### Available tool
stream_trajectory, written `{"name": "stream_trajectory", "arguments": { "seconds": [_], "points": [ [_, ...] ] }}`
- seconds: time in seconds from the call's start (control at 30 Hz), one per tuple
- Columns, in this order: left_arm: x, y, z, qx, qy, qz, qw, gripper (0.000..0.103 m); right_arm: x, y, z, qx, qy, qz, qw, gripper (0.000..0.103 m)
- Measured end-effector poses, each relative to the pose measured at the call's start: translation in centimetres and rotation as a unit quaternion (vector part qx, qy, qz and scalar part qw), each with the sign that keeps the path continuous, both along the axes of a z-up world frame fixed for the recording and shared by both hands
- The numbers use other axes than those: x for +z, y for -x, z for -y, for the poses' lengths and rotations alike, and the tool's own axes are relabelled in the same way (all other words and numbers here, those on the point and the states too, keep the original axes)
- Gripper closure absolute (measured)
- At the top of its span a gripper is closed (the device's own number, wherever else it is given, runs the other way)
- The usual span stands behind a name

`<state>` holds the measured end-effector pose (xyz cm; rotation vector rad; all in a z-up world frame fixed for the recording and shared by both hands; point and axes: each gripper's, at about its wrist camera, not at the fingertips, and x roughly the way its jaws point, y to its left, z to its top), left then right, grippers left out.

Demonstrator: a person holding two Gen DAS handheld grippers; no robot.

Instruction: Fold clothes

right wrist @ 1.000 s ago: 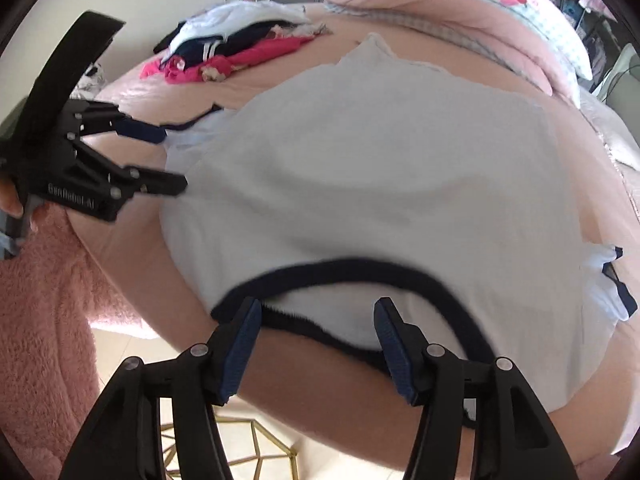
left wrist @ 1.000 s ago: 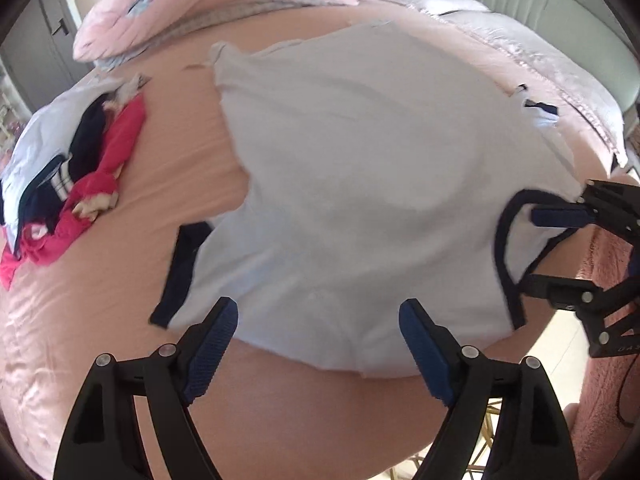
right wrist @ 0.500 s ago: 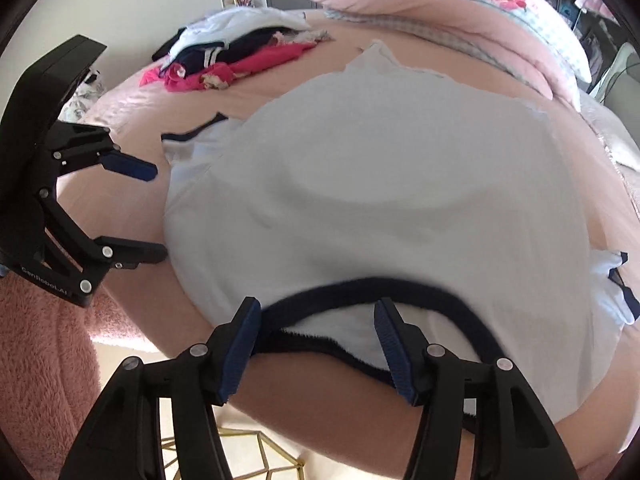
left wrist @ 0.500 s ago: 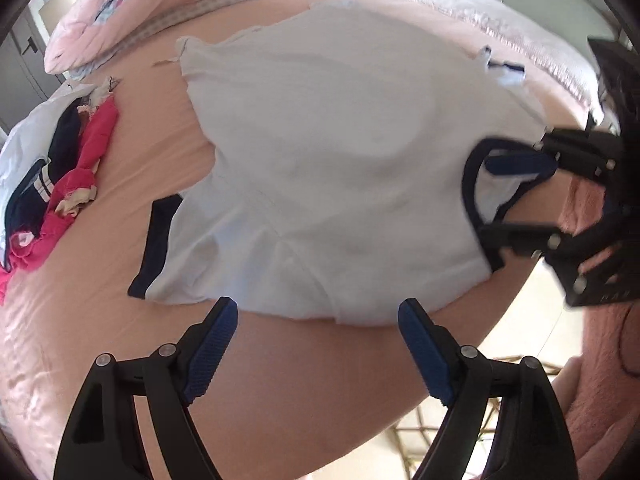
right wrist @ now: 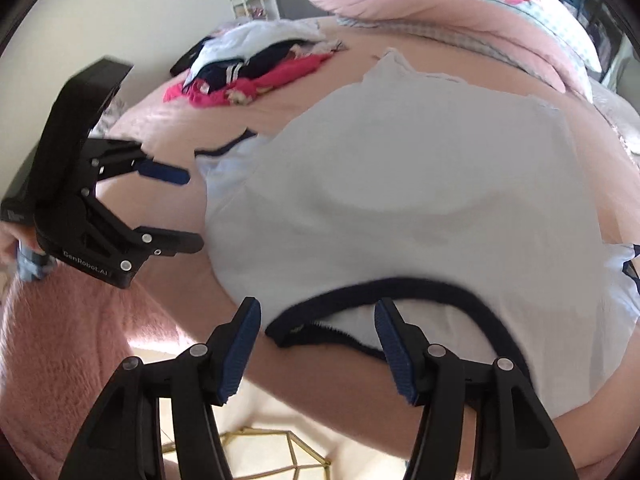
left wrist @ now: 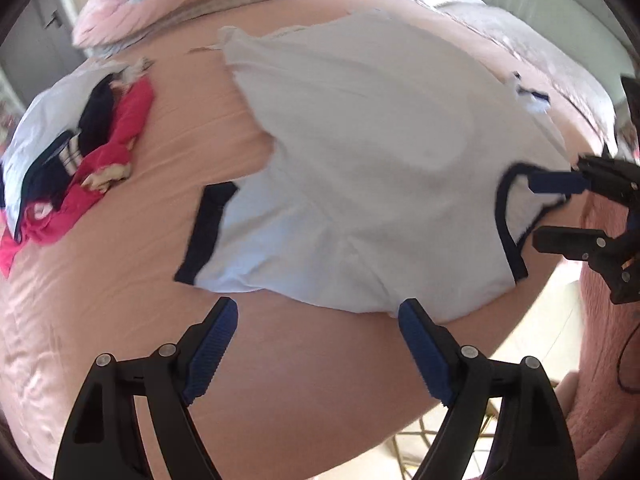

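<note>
1. A bed (left wrist: 120, 320) with a pink sheet fills both views; a rolled pink quilt (right wrist: 460, 12) lies along its far side.
2. A white shirt (left wrist: 380, 152) with dark navy trim lies spread flat on the bed, close to the near edge. Its navy-edged neckline (right wrist: 400, 286) points toward the edge, and one navy-cuffed sleeve (left wrist: 208, 232) sticks out to the side.
3. A heap of other clothes (left wrist: 80, 160) — red, navy and white — sits well apart from the shirt, toward the far corner of the bed.
4. The left claw (left wrist: 316, 344) hovers wide open and holds nothing, its tips just short of the shirt's shoulder edge beside the sleeve.
5. The right claw (right wrist: 316, 340) is also wide open and empty, straddling the neckline at the bed's edge.
6. Judging by this, the step in hand is taking hold of the flat shirt to make a fold. The next move calls for each claw to close on a single clean pinch of cloth — shoulder and neckline — so that the fabric lifts evenly without bunching.
</note>
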<state>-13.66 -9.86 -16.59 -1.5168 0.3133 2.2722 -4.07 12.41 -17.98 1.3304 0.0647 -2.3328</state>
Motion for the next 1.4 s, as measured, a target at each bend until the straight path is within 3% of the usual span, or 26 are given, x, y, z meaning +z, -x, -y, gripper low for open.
{"name": "stream_trajectory", "arguments": {
  "seconds": [0.07,0.17,0.3,0.33,0.37,0.43,0.47,0.67,0.77,0.9,1.0,1.13,1.4],
  "points": [
    [-0.5,1.5,2.6,0.072,-0.034,0.018,0.9966,0.02,0.7,1.6,0.1,-0.012,0.009,-0.006,1.0,0.044],
    [-2.1,2.6,6.0,0.154,-0.072,0.044,0.9845,0.021,0.8,3.8,1.8,0.0,-0.016,-0.019,1.0,0.044],
    [-3.2,3.5,7.3,0.18,-0.097,0.039,0.9781,0.023,-0.1,5.6,4.1,0.022,-0.032,-0.019,0.999,0.044],
    [-3.3,3.6,7.3,0.18,-0.1,0.032,0.978,0.032,-0.5,6.1,4.5,0.024,-0.036,-0.017,0.999,0.044],
    [-3.5,3.9,7.5,0.178,-0.106,0.029,0.9779,0.04,-1.1,6.7,5.0,0.02,-0.042,-0.012,0.999,0.044],
    [-3.6,4.2,7.5,0.169,-0.096,0.022,0.9806,0.073,-2.2,8.0,5.9,0.012,-0.05,0.001,0.999,0.044],
    [-3.6,4.3,7.3,0.163,-0.083,0.019,0.983,0.076,-2.8,8.5,6.1,0.009,-0.05,0.008,0.999,0.044],
    [-3.1,4.5,7.2,0.136,-0.009,0.005,0.9907,0.076,-3.6,9.4,5.3,-0.004,-0.106,0.001,0.994,0.045],
    [-2.2,4.5,9.0,0.161,-0.044,0.013,0.9859,0.077,-3.2,9.4,3.6,-0.003,-0.098,0.018,0.995,0.045],
    [-1.3,5.2,9.6,0.149,-0.068,-0.012,0.9864,0.077,-0.7,9.9,5.6,0.024,-0.069,-0.01,0.997,0.045],
    [-2.3,7.5,8.3,0.116,-0.066,-0.011,0.991,0.077,0.2,11.4,8.9,0.054,-0.045,-0.024,0.997,0.044],
    [-3.3,8.5,7.5,0.061,-0.041,0.002,0.9973,0.077,-1.4,13.9,12.9,0.063,-0.075,-0.023,0.995,0.044],
    [-3.2,10.0,7.9,-0.021,-0.048,0.007,0.9986,0.074,-2.9,16.2,13.6,0.02,-0.096,-0.021,0.995,0.044]
  ]
}}
